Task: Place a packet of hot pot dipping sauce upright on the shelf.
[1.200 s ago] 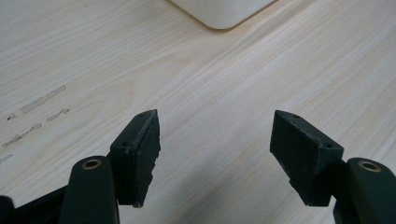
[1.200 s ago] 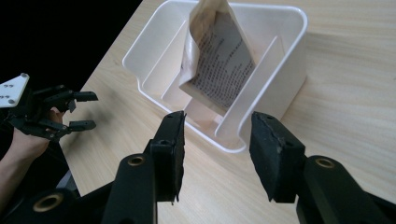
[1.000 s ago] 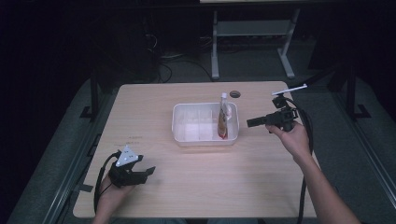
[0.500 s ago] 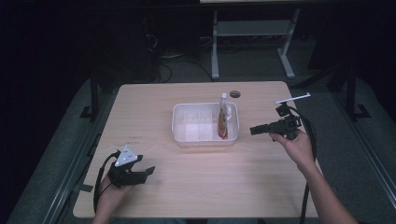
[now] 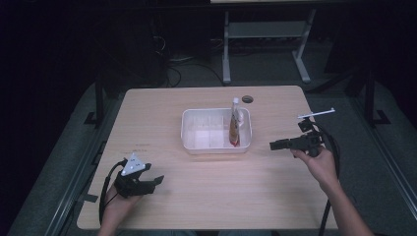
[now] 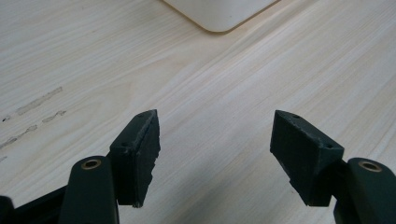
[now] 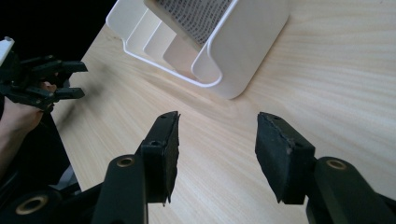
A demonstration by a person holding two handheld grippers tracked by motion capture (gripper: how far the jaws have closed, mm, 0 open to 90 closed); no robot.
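A white plastic bin sits mid-table, with a tube with a white cap and red-orange label leaning upright in its right end. My right gripper hovers right of the bin and points left at it. Its jaws have just been opening and are open with nothing between them. In the right gripper view the bin's corner and the tube's printed label lie ahead. My left gripper rests near the front left edge, open and empty, over bare wood in the left gripper view.
The light wooden table has a dark round grommet behind the bin. A metal frame stands on the floor beyond the far edge. The bin's corner shows far ahead of the left jaws.
My right hand has drawn down and toward the near edge, a little away from the bin. The left gripper, bin and tube have stayed put.
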